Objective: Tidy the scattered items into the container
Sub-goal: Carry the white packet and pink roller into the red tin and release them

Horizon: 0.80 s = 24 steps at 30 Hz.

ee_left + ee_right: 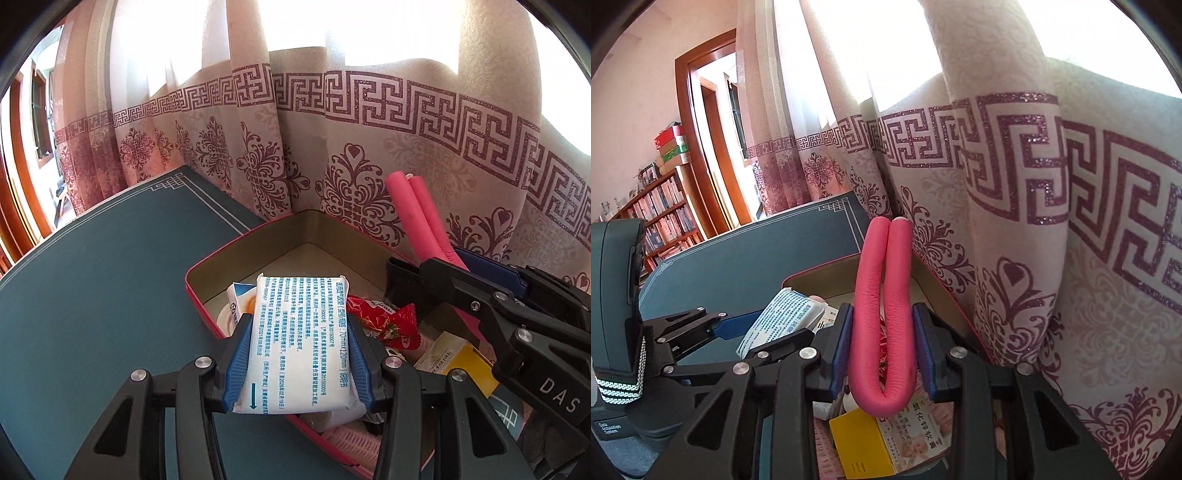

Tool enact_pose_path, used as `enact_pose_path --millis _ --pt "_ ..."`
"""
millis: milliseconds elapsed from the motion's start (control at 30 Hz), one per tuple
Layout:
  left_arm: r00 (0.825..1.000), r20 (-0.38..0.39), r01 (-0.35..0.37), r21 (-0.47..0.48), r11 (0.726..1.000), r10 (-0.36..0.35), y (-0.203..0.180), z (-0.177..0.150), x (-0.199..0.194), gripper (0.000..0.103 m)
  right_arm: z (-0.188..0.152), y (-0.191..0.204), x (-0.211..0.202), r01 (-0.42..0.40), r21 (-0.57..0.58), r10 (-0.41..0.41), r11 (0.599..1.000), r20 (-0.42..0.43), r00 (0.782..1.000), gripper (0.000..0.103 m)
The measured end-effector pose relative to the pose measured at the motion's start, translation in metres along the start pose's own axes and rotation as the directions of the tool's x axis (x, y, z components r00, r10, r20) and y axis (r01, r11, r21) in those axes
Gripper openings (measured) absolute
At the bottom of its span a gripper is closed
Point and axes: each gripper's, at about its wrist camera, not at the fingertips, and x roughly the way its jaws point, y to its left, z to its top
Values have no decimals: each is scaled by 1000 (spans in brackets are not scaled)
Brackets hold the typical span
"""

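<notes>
The left gripper (295, 354) is squeezing a white printed soft packet (295, 332), and the right gripper (882, 354) is squeezing a bent pink foam roller (882, 314), both over the red metal box (199, 295). Next, I think, both are needing to lower and let go.

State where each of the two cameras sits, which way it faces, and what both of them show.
Left wrist: on the left hand-held gripper, facing forward and down over the red tin; its fingers clamp a white packet.
Right wrist: on the right hand-held gripper, facing the curtain; its fingers hold a bent pink foam roller.
Shared: tin, packet, roller, yellow box, each other's gripper.
</notes>
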Motion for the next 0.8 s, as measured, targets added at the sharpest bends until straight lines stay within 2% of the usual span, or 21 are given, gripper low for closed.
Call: enact_pose_path --millis 333,400,467,600,800 --pt "1000 15 22 -17 1000 -22 9 4 10 50 -3 -6 12 17 -1 -17 1000 -29 999 36" --pt "999 18 39 -39 998 -38 13 3 10 62 -5 -7 14 20 2 -20 1000 -39 999 36" --pt "999 13 45 -73 996 -44 20 3 10 69 -6 -9 15 22 8 -21 1000 -45 999 37" --pt "997 18 70 -111 991 -69 28 0 6 69 -9 -11 15 27 8 -27 1000 -55 998 38" --pt "999 46 35 -132 991 -29 36 -4 -10 69 -11 -8 12 5 11 -4 1000 -60 998 38"
